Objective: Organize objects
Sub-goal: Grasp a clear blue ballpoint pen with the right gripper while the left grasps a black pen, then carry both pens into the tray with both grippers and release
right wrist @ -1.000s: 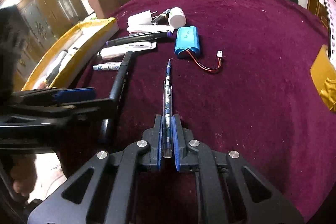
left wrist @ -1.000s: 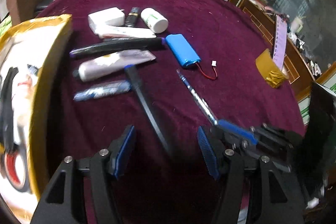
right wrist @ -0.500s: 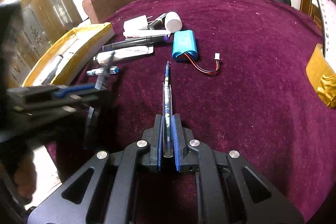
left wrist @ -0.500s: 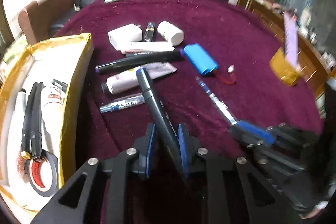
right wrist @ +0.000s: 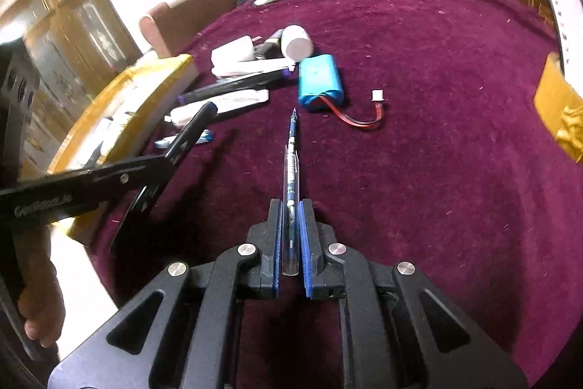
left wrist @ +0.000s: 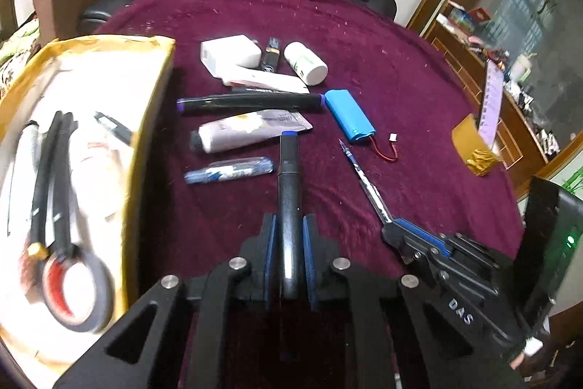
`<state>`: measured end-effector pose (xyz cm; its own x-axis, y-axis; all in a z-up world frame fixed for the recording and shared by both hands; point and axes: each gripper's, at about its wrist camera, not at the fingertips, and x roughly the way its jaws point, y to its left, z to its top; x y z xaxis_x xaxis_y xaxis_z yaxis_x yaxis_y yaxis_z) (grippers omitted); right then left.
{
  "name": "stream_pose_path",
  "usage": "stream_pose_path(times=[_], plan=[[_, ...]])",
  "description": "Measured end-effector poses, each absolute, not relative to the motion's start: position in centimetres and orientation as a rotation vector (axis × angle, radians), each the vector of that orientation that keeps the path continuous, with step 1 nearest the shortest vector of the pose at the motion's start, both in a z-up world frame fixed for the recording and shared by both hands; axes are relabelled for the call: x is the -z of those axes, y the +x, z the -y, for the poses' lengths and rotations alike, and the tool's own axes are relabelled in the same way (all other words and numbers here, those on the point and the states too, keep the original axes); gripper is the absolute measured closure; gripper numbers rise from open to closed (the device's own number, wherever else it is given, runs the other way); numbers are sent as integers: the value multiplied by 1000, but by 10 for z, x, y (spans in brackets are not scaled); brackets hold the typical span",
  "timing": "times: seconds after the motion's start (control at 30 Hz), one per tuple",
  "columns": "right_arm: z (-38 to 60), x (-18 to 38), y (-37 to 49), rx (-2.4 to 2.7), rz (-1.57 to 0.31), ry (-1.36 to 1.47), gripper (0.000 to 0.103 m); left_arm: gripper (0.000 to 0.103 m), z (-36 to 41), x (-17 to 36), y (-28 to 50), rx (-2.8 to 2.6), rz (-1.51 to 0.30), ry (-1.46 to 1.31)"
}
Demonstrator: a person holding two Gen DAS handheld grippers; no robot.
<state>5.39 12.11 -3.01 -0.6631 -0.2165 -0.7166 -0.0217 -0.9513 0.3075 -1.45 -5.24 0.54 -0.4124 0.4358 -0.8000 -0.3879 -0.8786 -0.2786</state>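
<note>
The left claw [left wrist: 289,239] had just shut on the black marker [left wrist: 289,192] and lifted it toward the box [left wrist: 153,97]. The right claw [right wrist: 290,236] squeezed the pen [right wrist: 291,166] above the table.

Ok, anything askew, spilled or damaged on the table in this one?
Nothing spilled or visibly damaged. The left gripper holds a black marker, the right gripper a blue pen. The blue battery pack lies with its red lead trailing loose across the cloth.
</note>
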Motion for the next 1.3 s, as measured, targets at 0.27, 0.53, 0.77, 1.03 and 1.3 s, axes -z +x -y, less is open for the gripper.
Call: stream_pose_path(times=[0.27, 0.53, 0.77, 1.03, 1.3], plan=[[-103, 7, 60, 2730, 483, 1113, 94, 91, 80, -12, -11, -2325, 195, -1302], [-53, -18, 48, 2641, 392, 1055, 94, 91, 137, -34, -17, -2334, 360, -1242], [0, -31, 15, 2551, 305, 1046, 94, 91, 220, -42, -35, -2473, 535, -1224], [57, -32, -29, 2455, 248, 1102, 94, 91, 262, -28, -69, -2579, 591, -1280], [94, -13, -54, 2437, 196, 1214, 94, 91, 268, -16, -91, -2576, 579, -1357]])
